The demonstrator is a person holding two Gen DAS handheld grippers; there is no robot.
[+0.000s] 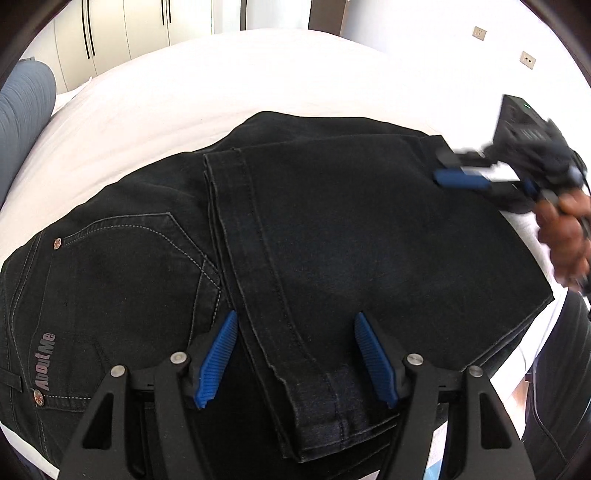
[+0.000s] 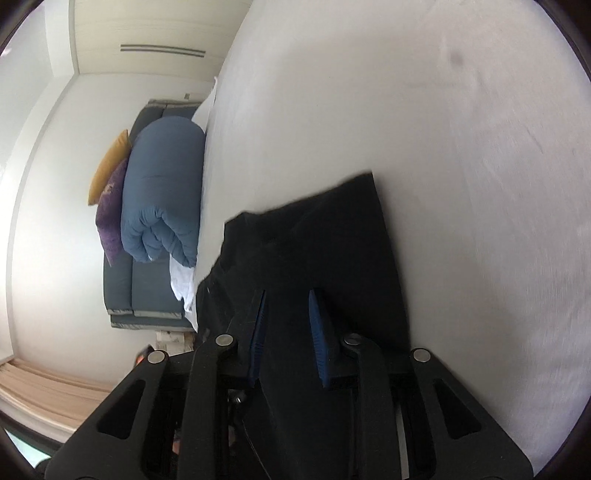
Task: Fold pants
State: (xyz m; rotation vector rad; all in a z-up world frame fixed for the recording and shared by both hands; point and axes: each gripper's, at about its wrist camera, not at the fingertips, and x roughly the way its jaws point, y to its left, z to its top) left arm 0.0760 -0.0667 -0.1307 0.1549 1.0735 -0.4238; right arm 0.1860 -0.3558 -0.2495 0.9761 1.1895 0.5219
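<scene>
Black jeans (image 1: 332,229) lie on the white bed (image 1: 221,81), the legs folded over so the hems run across the seat near the back pocket (image 1: 122,258). My left gripper (image 1: 295,325) is open, its blue fingers on either side of the hem edge, holding nothing. My right gripper (image 1: 448,168) shows blurred at the far right edge of the folded jeans. In the right wrist view the gripper (image 2: 288,325) is turned on its side, its jaws a little apart with dark fabric (image 2: 332,258) between them; I cannot tell whether they press on it.
White wardrobe doors (image 1: 110,33) stand beyond the bed. A rolled blue duvet (image 2: 162,192), purple and yellow cushions (image 2: 110,210) and a grey sofa (image 2: 147,291) lie past the bed's left end. The bed's near edge (image 1: 535,332) runs at the right.
</scene>
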